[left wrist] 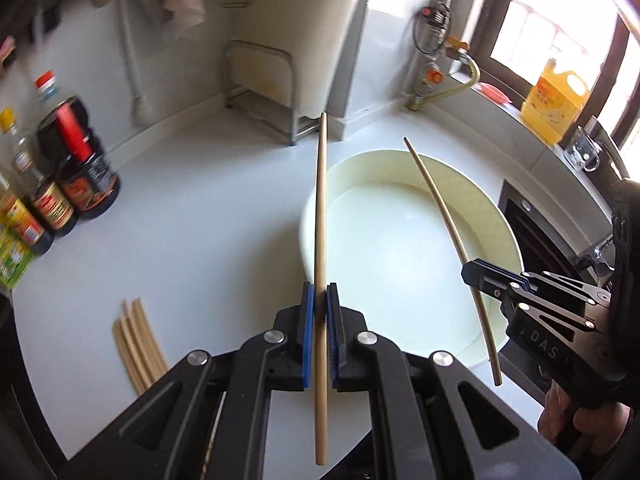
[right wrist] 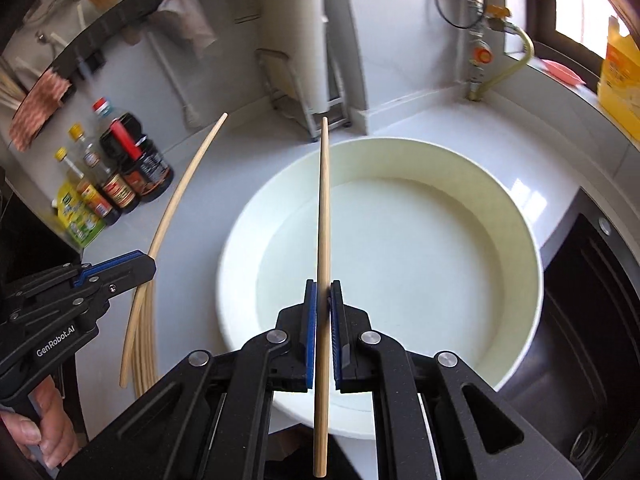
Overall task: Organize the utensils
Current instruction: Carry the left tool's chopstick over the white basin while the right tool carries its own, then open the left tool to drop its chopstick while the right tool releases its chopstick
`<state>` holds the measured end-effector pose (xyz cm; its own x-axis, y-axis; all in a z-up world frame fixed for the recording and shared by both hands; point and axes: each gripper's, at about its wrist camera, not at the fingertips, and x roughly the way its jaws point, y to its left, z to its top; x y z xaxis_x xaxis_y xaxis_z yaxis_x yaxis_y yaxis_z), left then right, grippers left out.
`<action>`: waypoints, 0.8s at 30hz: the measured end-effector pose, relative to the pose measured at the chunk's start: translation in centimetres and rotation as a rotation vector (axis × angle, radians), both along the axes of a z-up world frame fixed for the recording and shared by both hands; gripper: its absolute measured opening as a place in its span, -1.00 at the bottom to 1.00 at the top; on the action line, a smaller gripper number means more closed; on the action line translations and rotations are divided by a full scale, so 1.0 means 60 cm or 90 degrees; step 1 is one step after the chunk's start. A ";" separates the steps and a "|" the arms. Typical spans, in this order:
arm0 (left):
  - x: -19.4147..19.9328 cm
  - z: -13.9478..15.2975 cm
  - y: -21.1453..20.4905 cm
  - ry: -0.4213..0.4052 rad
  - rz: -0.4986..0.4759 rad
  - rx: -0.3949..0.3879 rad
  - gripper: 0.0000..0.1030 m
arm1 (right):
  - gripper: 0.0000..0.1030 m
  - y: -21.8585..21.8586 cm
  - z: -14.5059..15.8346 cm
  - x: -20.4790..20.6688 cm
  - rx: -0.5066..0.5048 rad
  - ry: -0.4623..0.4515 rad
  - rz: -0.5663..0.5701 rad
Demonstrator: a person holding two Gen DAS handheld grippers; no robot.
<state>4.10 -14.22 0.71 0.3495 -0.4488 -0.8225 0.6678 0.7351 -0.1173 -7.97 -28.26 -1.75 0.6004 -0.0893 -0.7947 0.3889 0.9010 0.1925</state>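
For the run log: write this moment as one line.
left gripper: shut on wooden chopstick | right gripper: shut on second chopstick | round white basin: empty

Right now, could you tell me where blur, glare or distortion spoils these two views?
Left wrist view: the bottles at left are motion-smeared, the window is blown out, and the right tool's chopstick looks bowed by the fisheye. Right wrist view: the left tool's chopstick bows likewise; the basin stays sharp.

Bare white counter (left wrist: 208, 208) open at centre-left, bottles (left wrist: 60, 184) crowding far left, wide basin (right wrist: 384, 248) filling the right, chopstick bundle (left wrist: 138, 344) near left, metal rack (left wrist: 264, 88) far behind
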 end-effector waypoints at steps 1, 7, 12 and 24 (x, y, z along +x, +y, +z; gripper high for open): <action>0.002 -0.005 -0.024 0.003 -0.015 0.003 -0.87 | -0.87 -0.019 -0.005 -0.004 0.003 0.001 -0.014; 0.000 -0.044 -0.139 0.029 -0.072 0.034 -0.86 | -0.87 -0.106 -0.043 -0.010 0.044 0.016 -0.064; 0.000 -0.072 -0.183 0.037 -0.088 0.058 -0.86 | -0.87 -0.135 -0.070 -0.004 0.061 0.028 -0.075; 0.009 -0.092 -0.202 0.039 -0.087 0.088 -0.85 | -0.87 -0.152 -0.095 0.005 0.072 0.042 -0.085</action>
